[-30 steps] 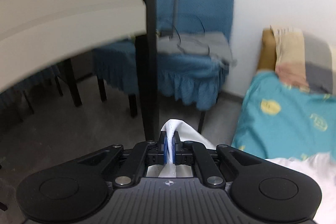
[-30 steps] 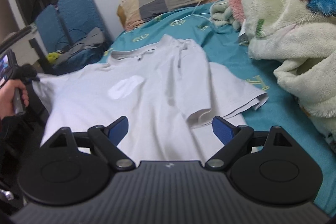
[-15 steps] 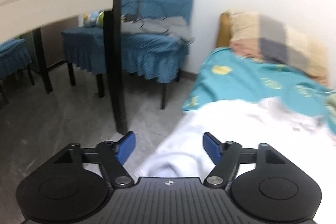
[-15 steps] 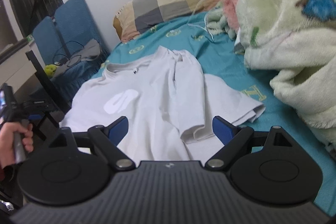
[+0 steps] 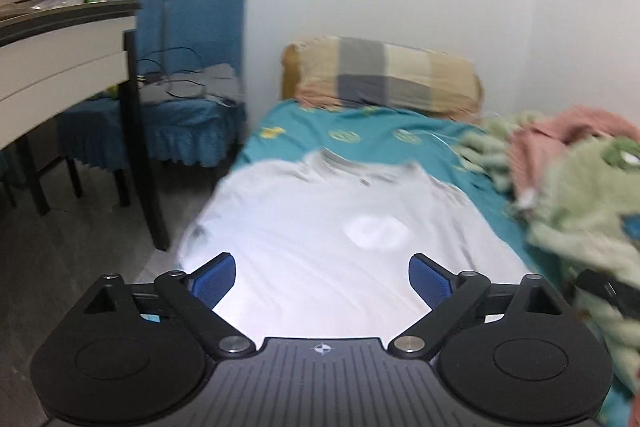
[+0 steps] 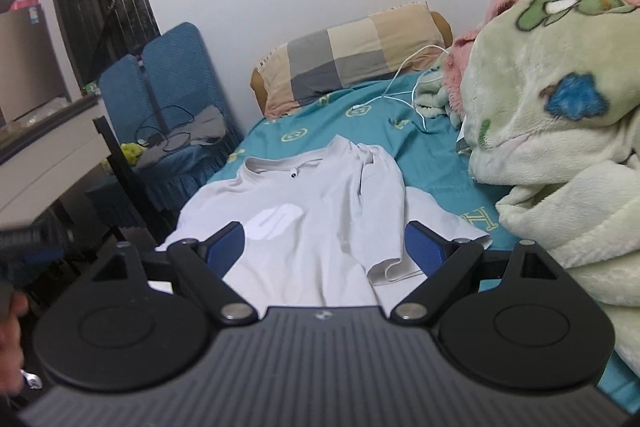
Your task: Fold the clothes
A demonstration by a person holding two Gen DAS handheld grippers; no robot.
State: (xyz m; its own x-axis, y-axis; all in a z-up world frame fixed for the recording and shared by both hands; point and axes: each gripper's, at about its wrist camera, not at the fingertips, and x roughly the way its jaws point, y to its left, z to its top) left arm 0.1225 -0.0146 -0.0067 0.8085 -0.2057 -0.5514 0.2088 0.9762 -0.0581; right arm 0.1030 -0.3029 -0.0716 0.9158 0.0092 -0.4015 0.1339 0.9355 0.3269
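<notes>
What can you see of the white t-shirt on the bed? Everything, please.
The white t-shirt lies front up on the teal bedsheet, round collar toward the checked pillow. Thin, soft-looking knit, with a paler oval print on the chest. One side is folded over the body, its short sleeve on top. The opposite edge reaches the bed's side. Neither open claw touches it.

The white T-shirt's (image 6: 320, 227) hem lies hidden behind both gripper bodies, and motion blur smears the left wrist view
</notes>
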